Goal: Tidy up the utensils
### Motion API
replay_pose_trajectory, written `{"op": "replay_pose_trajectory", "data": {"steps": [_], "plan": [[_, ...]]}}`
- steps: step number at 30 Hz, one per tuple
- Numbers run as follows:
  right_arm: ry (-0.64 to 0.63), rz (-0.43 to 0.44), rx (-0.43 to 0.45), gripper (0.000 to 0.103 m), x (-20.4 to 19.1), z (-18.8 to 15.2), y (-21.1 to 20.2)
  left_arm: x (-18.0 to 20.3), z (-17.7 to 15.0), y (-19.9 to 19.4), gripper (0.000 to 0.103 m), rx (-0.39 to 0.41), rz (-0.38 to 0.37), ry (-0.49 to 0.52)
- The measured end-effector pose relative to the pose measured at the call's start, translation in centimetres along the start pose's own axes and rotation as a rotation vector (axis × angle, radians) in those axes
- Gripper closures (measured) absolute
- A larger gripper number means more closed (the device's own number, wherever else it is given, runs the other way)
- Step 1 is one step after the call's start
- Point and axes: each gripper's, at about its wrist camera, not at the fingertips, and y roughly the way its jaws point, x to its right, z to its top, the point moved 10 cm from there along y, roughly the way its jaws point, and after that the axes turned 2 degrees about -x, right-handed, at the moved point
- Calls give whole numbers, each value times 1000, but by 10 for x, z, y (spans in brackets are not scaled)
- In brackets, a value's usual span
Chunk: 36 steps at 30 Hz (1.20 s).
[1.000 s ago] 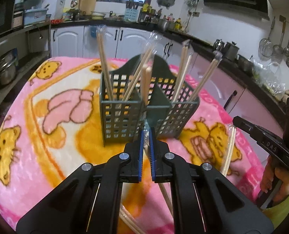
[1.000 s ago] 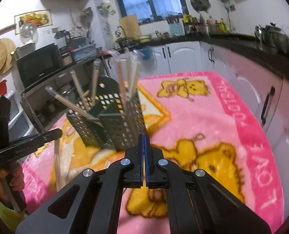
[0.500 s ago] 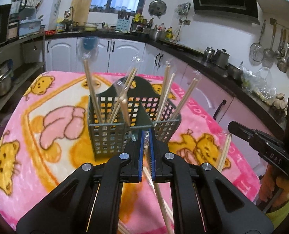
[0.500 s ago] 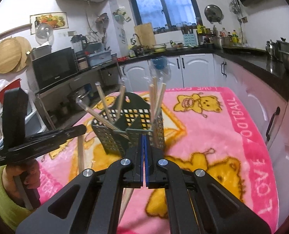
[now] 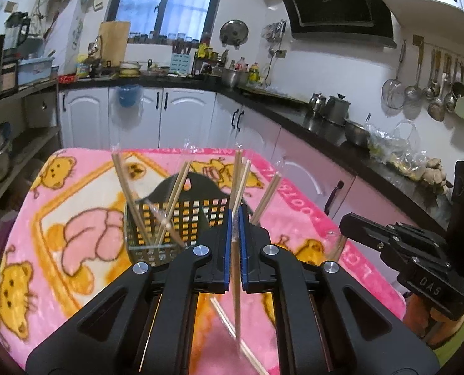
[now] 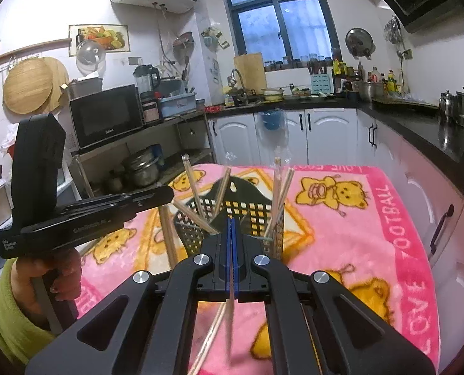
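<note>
A dark grey slotted utensil caddy (image 5: 182, 215) stands on the pink bear blanket (image 5: 75, 193) and holds several wrapped wooden chopstick pairs (image 5: 128, 193). It also shows in the right wrist view (image 6: 254, 212). My left gripper (image 5: 235, 243) is shut on a wrapped chopstick pair (image 5: 237, 300), held upright above the blanket just in front of the caddy. My right gripper (image 6: 231, 250) is shut on another wrapped chopstick pair (image 6: 230, 318), also raised near the caddy. Each gripper shows in the other's view: the right one (image 5: 413, 259) and the left one (image 6: 85, 215).
More chopsticks (image 5: 232, 331) lie on the blanket below my left gripper. Kitchen counters with pots (image 5: 335, 109) run along the right and back. A shelf with a microwave (image 6: 107, 115) stands at the left. The blanket's edge (image 6: 419, 281) drops off at the right.
Both grippers have risen and drawn back from the caddy, each lifting its chopstick pair. The caddy now looks smaller and lower in both views.
</note>
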Motion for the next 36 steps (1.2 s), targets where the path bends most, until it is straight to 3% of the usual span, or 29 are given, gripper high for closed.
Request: {"op": "replay_pose_trajectory", "data": {"steps": [24, 36], "plan": [[-66, 8, 110, 102, -22, 82, -10, 19, 89, -41, 103, 172, -14, 43], [-92, 10, 166, 102, -25, 122, -11, 18, 125, -44, 103, 231, 17, 64]]}}
